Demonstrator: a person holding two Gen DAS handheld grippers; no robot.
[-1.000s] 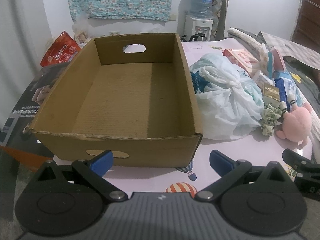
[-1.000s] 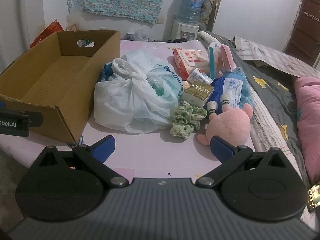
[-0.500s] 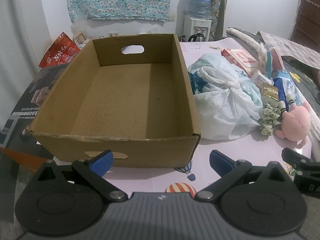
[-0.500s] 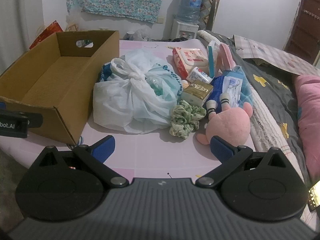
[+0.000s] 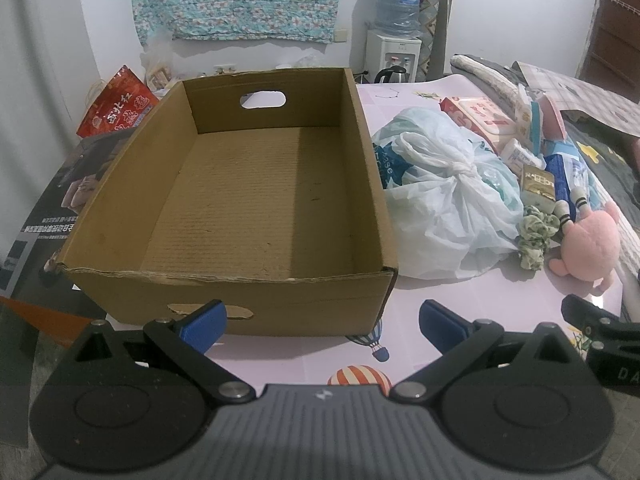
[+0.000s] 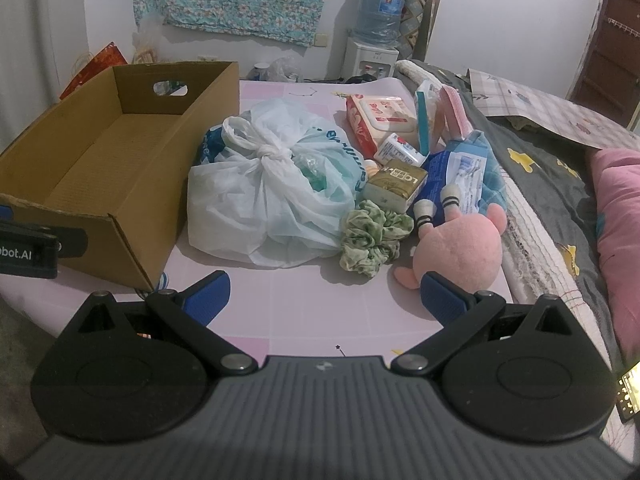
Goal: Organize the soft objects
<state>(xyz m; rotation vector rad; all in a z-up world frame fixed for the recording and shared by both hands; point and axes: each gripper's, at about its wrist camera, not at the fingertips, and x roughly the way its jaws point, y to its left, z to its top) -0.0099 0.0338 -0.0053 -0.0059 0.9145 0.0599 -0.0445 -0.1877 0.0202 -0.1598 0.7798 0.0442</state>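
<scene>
An empty cardboard box point(image 5: 256, 184) stands on the pink table, left in the right wrist view point(image 6: 100, 160). To its right lie a knotted white plastic bag point(image 6: 272, 188), a green scrunchie point(image 6: 372, 236), a pink plush toy point(image 6: 460, 248) and a blue cloth item point(image 6: 468, 168). The bag point(image 5: 444, 200), scrunchie point(image 5: 536, 232) and plush point(image 5: 588, 244) also show in the left wrist view. My left gripper point(image 5: 320, 324) is open and empty in front of the box's near wall. My right gripper point(image 6: 324, 296) is open and empty, just short of the scrunchie and plush.
Tissue packs and small boxes point(image 6: 380, 120) lie behind the bag. A gold box point(image 6: 396, 184) sits by the scrunchie. A bed with grey cover point(image 6: 540, 168) and pink pillow point(image 6: 620, 216) is at right. A red bag point(image 5: 116, 108) and water dispenser point(image 5: 394, 36) stand behind.
Both grippers have drifted slightly; the views shift a little. Nothing was taken hold of and no object moved.
</scene>
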